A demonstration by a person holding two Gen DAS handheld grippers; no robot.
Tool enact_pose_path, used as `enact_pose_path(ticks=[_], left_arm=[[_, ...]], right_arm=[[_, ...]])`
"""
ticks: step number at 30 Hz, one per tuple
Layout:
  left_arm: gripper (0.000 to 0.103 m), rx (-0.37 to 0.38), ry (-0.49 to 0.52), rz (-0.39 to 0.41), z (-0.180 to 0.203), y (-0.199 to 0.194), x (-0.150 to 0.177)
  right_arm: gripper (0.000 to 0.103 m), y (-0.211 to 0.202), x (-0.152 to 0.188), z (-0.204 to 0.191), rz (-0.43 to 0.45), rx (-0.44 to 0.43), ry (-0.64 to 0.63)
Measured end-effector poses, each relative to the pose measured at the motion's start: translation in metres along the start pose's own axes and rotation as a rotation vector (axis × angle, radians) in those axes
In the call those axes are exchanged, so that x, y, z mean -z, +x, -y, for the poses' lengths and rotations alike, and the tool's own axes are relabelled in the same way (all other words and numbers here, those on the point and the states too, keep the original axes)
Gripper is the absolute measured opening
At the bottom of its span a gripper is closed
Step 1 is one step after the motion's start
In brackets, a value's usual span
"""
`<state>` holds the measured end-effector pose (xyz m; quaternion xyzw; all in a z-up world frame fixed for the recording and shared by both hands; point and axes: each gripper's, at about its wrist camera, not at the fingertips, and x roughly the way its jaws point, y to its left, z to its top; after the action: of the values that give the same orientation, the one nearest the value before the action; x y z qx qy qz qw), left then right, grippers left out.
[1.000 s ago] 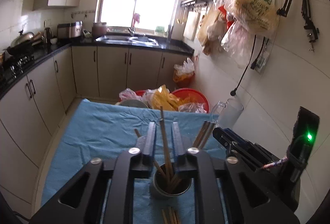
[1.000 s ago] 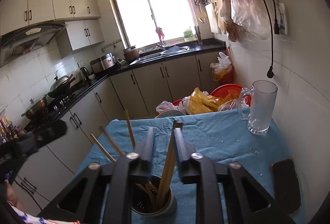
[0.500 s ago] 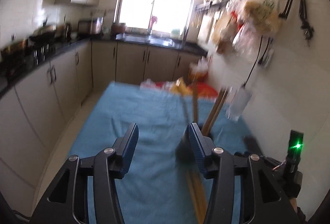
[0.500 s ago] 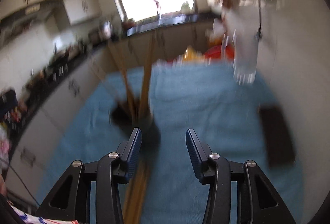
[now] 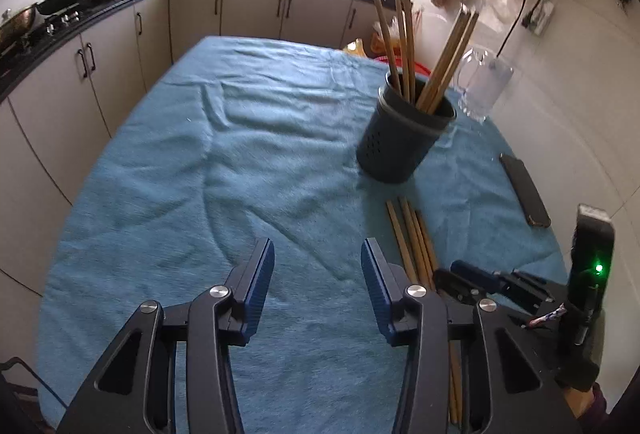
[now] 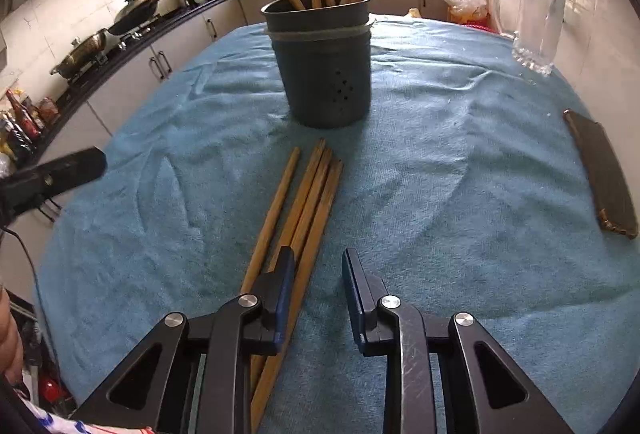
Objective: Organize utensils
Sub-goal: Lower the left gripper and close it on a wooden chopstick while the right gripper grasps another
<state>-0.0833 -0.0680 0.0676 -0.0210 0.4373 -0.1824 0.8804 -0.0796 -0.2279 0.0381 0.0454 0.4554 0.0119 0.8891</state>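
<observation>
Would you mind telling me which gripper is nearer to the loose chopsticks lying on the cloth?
Right. The right gripper hovers directly over the loose chopsticks; the left gripper sits off to their side.

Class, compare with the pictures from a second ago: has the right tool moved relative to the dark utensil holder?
Yes. The right tool has dropped and pulled back from the utensil holder, now low over the loose chopsticks; its jaws, empty, have just been closing.

Teal-blue cloth (image 6: 440, 162); dark slate-blue holder (image 6: 326, 74) dotted with small holes; tan wooden chopsticks (image 6: 308, 202); black phone (image 6: 604, 174).
</observation>
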Motion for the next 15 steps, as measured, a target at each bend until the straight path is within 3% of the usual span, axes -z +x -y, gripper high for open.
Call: enact_pose_path(ticks=[4, 15], left_arm=[[0.042, 0.019, -0.01, -0.048, 0.009, 0.02, -0.003], [0.042, 0.045, 0.037, -0.159, 0.052, 0.077, -0.01]], right_arm=[[0.015, 0.005, 0.0, 0.002, -0.005, 0.03, 0.005], [0.015, -0.004, 0.006, 0.031, 0.014, 0.007, 0.063]])
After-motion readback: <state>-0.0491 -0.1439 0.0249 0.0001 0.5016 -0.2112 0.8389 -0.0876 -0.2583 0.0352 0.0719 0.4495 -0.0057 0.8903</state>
